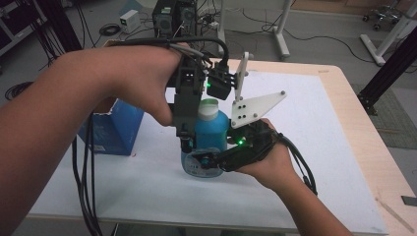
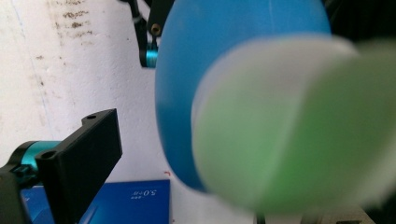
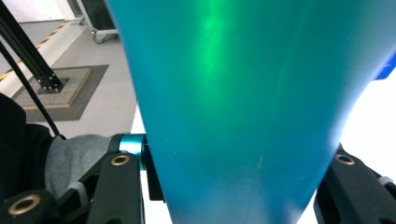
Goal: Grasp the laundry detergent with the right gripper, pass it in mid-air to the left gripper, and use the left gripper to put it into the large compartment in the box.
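A blue bottle (image 1: 212,133) with a white cap (image 1: 208,109) stands on the white mat (image 1: 319,147) at mid-table. My right gripper (image 1: 210,161) comes in from the right and is shut on the bottle's lower body. In the right gripper view the bottle (image 3: 243,102) sits between both black jaws. My left gripper (image 1: 193,129) hangs over the bottle, pointing down. One of its fingers (image 2: 84,154) stands apart from the bottle's (image 2: 219,56) left side. The blurred cap (image 2: 289,126) is close to the camera and hides the other finger.
A blue carton (image 1: 115,130) stands on the mat left of the bottle, under my left forearm. The table's wooden edge (image 1: 361,142) runs along the right. Computer gear (image 1: 174,17) and cables lie on the floor beyond the table.
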Demonstrator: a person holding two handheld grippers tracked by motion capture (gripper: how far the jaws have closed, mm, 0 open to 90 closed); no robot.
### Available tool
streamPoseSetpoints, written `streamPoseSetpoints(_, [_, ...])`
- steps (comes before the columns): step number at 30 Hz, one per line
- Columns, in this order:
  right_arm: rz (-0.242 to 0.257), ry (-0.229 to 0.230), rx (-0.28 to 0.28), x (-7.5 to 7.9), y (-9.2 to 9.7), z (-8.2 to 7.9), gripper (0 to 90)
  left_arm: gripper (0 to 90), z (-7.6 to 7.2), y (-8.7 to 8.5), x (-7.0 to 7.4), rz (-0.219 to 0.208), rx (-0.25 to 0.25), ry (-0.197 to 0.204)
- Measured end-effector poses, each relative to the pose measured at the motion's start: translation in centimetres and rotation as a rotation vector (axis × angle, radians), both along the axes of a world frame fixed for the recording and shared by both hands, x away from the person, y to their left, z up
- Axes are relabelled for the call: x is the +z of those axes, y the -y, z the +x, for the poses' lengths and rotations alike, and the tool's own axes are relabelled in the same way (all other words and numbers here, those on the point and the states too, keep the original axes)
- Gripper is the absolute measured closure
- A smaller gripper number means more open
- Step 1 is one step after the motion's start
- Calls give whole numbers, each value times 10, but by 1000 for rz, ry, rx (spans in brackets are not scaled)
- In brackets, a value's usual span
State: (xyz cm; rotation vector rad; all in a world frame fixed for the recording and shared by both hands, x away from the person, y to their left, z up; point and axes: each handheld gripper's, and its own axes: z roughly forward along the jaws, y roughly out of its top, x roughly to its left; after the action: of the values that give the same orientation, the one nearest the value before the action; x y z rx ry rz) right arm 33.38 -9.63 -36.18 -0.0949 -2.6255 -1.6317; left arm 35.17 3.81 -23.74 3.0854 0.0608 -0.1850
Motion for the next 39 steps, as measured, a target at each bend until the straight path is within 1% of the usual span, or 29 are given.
streamPoseSetpoints(2, [6,1,4,2,-4,1,469,18,1,1,0,3,-7,2])
streamPoseSetpoints(4, [8,0,4,2,-5,0,469,18,0,1,-1,-1,0,6])
streamPoseSetpoints(5, [12,7,12,3,-8,1,469,18,0,1,-1,-3,-1,8])
streamPoseSetpoints(6, [11,-1,16,3,-9,0,469,18,-1,2,-1,-3,1,4])
streamPoseSetpoints(8, [12,0,21,3,-11,1,469,18,-1,1,0,-10,2,3])
streamPoseSetpoints(13, [18,-9,25,3,-14,2,470,18,0,1,-1,-11,11,3])
streamPoseSetpoints(19, [18,-9,22,3,-16,2,469,18,1,0,-1,-13,20,8])
streamPoseSetpoints(21, [19,-12,22,3,-15,3,470,41,0,0,0,-17,20,14])
streamPoseSetpoints(24, [16,-11,17,3,-15,3,469,44,-2,0,1,-20,22,16])
streamPoseSetpoints(25, [14,-10,16,3,-15,3,470,59,-2,0,2,-19,20,14])
streamPoseSetpoints(26, [14,-10,16,3,-15,3,470,95,-2,0,2,-19,20,14])
streamPoseSetpoints(28, [16,-10,15,3,-15,3,470,97,-2,0,2,-18,17,9])
streamPoseSetpoints(30, [17,-11,17,3,-15,3,469,97,-2,1,2,-17,22,19])
streamPoseSetpoints(34, [19,-11,15,3,-15,3,470,97,-2,2,3,-14,15,20])
streamPoseSetpoints(36, [19,-11,15,3,-15,3,470,117,-3,3,3,-10,17,19])
streamPoseSetpoints(39, [22,-9,15,4,-14,3,470,125,-3,3,2,-7,15,21])
